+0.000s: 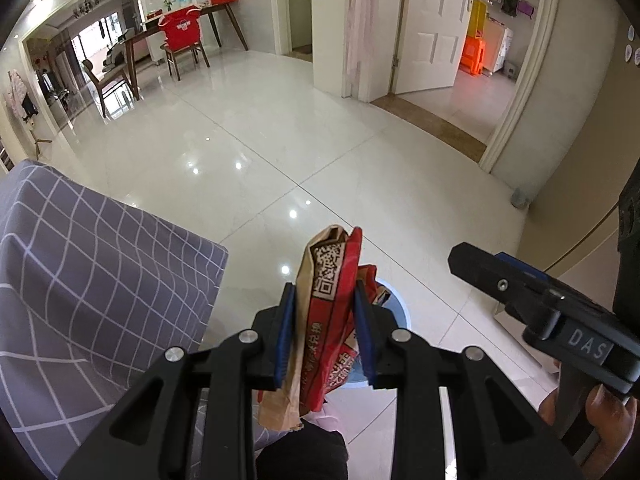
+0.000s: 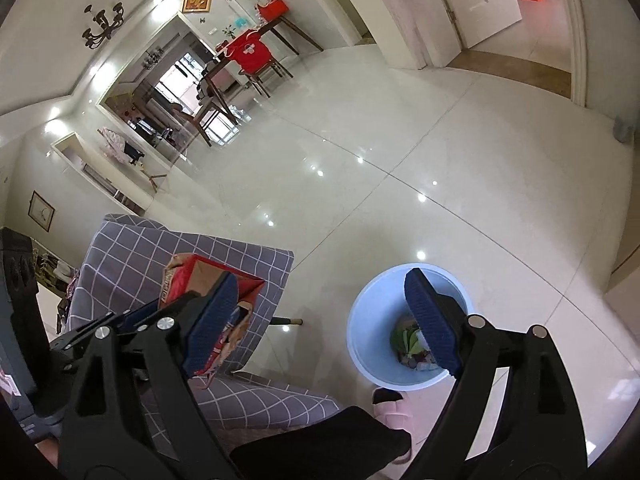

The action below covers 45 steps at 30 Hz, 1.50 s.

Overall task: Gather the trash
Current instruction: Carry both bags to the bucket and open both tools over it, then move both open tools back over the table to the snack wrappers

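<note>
Two grippers: our left gripper (image 1: 325,322) clamps the crumpled red bag (image 1: 326,300) above the blue bin (image 2: 404,328) for dropping; our right gripper (image 2: 320,320) hangs wide, empty.

Right gripper (image 1: 464,258) label: white letters "DAS" on a grey plate on its black body, at the right of the left wrist view
Red and brown paper bag (image 1: 328,304): a printed QR code in a white panel on its far part
Same bag, near part: white Chinese characters on red, too creased to read
</note>
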{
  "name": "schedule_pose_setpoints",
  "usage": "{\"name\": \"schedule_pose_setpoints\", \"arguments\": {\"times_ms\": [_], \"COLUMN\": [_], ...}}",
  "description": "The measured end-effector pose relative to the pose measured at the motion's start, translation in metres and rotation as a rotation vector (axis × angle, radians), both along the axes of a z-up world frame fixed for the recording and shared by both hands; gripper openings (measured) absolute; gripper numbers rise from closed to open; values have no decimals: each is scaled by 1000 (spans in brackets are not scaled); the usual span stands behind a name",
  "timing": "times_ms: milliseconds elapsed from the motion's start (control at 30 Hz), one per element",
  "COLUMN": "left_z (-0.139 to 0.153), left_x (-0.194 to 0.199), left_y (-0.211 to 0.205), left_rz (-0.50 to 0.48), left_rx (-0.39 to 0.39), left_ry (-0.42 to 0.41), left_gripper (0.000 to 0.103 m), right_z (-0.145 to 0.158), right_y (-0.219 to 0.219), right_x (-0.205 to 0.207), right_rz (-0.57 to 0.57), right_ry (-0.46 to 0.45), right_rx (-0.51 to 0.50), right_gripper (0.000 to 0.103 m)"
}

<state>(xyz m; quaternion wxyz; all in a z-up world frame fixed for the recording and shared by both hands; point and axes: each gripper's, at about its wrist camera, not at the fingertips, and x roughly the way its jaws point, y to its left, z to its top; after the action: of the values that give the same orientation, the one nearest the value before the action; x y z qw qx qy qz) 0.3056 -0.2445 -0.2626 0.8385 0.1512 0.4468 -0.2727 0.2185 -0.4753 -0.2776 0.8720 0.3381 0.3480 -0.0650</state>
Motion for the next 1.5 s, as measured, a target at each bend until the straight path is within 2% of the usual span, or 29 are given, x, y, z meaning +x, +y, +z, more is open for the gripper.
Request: {"name": "schedule_pose_setpoints", "arguments": {"times_ms": [467, 600, 667, 700, 733, 933, 1133, 1367, 1500], "left_z": [-2, 0, 2, 2, 3, 4, 21, 67, 107], "left_x": [6, 7, 8, 9, 10, 6, 5, 2, -9], "left_y": [-15, -20, -22, -23, -25, -21, -2, 37, 67], "left_rz": [-36, -50, -45, -38, -37, -35, 11, 85, 96], "left_rx": [0, 5, -2, 5, 12, 36, 12, -49, -89], "left_ry": [20, 6, 1, -3, -10, -27, -36, -85, -167], "left_gripper": [28, 31, 45, 71, 83, 83, 83, 83, 83], "right_z": [2, 5, 8, 10, 11, 20, 25, 44, 69], "right_y": [-6, -12, -14, -16, -18, -15, -6, 10, 35], "right_x": [-11, -17, -21, -22, -24, -30, -29, -26, -19], "right_rz": [-53, -74, -87, -92, -101, -110, -98, -62, -12], "right_ry": [-18, -32, -42, -46, -52, -75, -66, -85, -113], "right_rx": [-7, -5, 2, 16, 35, 42, 38, 23, -2], "right_gripper": [84, 84, 84, 84, 85, 86, 86, 86, 86]}}
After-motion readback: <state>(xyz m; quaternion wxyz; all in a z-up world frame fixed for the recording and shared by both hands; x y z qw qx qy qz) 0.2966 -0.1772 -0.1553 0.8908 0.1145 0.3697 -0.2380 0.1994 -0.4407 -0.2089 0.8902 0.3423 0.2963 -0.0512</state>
